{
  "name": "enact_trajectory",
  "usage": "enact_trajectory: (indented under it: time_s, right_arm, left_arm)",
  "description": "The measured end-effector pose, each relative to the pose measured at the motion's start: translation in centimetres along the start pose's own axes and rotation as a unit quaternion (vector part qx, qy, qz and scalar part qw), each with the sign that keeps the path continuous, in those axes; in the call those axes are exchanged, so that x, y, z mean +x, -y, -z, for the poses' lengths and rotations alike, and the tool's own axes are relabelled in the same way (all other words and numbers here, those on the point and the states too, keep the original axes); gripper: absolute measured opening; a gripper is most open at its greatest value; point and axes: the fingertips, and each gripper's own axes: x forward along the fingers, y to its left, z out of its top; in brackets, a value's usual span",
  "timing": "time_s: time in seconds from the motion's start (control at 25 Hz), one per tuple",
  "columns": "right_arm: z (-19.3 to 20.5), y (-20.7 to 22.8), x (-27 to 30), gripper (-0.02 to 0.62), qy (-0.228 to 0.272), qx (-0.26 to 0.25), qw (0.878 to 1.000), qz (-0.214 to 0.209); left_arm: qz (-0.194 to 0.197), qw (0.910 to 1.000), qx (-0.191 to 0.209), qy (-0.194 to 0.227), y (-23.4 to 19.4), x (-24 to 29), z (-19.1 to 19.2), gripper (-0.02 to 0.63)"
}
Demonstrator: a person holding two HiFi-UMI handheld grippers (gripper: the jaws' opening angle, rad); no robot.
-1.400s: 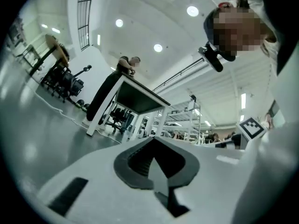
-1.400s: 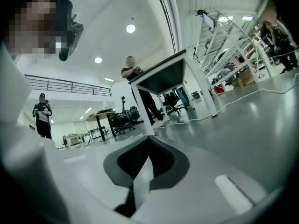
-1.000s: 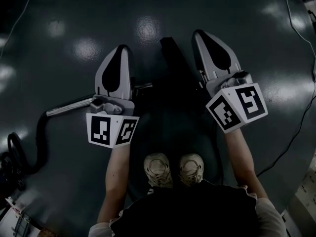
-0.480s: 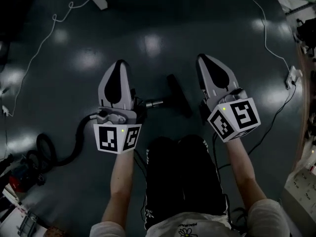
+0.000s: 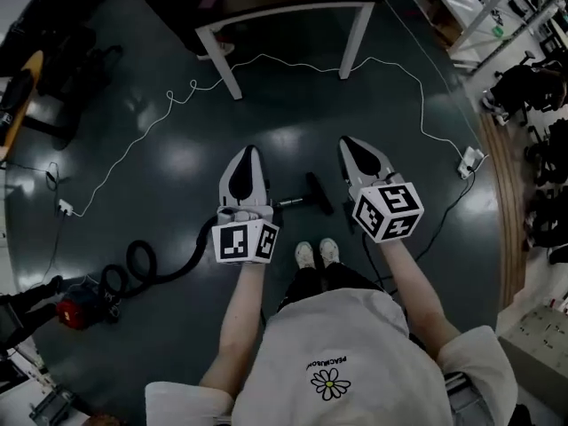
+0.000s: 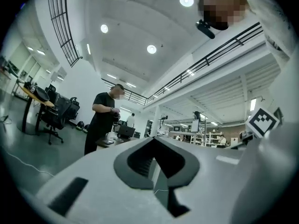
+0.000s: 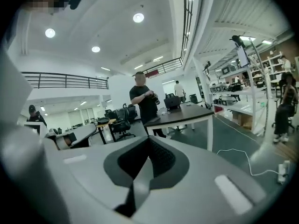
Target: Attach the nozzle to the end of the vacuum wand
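I hold the left gripper (image 5: pixel 248 153) and right gripper (image 5: pixel 352 147) empty, jaws pressed together. Between them, on open dark floor (image 5: pixel 382 96), a black flat vacuum nozzle (image 5: pixel 318 193) lies at the end of the silver wand (image 5: pixel 290 202). A white-legged table (image 5: pixel 284 11) stands far.

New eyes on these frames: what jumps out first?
The left gripper and right gripper, both shut and empty, are held out mid-frame in the head view. On the dark floor between them lies the wand with its black nozzle. A hose curls left to the red vacuum.
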Motion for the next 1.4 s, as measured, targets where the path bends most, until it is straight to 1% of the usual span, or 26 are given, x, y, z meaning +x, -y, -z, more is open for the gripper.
enact_trajectory:
  time_s: [0.08, 0.12, 0.24, 0.36, 0.52, 0.68, 0.84, 1.08, 1.28, 1.4]
  right_arm:
    - [-0.8, -0.7, -0.6, 0.006, 0.015, -0.004, 1.000, -0.006]
    - [-1.5, -1.4, -0.9, 0.006, 0.023, -0.006, 1.000, -0.014]
    - [-3.6, -3.5, -2.5, 0.006, 0.051, -0.010, 0.998, -0.040]
    - [-5.2, -3.9, -4.0, 0.006, 0.073, -0.010, 0.996, -0.052]
    - [-5.1, -3.5, -5.4, 0.006, 0.080, -0.002, 0.995, -0.061]
    - [-6.0, -3.5, -6.0, 0.006, 0.089, -0.002, 0.994, -0.064]
    - [-6.9, -3.8, -6.3, 0.006, 0.098, -0.024, 0.993, -0.066]
    - [-8.2, -3.7, -6.5, 0.006, 0.111, -0.035, 0.991, -0.069]
    - [-8.8, -4.5, -6.5, 0.006, 0.118, -0.046, 0.989, -0.073]
    - [-8.9, -4.6, -6.3, 0.006, 0.117, -0.048, 0.989, -0.074]
  left_arm:
    - [-0.014, 0.9997, -0.012, 0.016, 0.5, -0.8, -0.7, 0.003]
    - [-0.014, 0.9996, -0.013, 0.022, 1.0, -1.1, -1.2, 0.003]
    - [-0.007, 0.9997, 0.007, 0.023, 2.6, -1.8, -1.9, 0.002]
    - [-0.008, 0.9994, 0.004, 0.033, 4.1, -1.5, -2.8, 0.003]
    - [0.008, 0.9990, 0.029, 0.033, 6.5, -1.5, -3.3, 0.003]
    - [0.007, 0.9989, 0.026, 0.037, 7.4, -1.3, -4.0, 0.002]
    - [0.013, 0.9984, 0.033, 0.044, 8.2, -1.0, -4.5, 0.003]
    - [0.020, 0.9978, 0.039, 0.051, 9.2, 0.0, -5.4, 0.003]
    - [0.015, 0.9978, 0.030, 0.057, 8.9, 0.2, -6.0, 0.002]
    - [0.017, 0.9977, 0.036, 0.056, 9.0, 0.2, -6.1, 0.002]
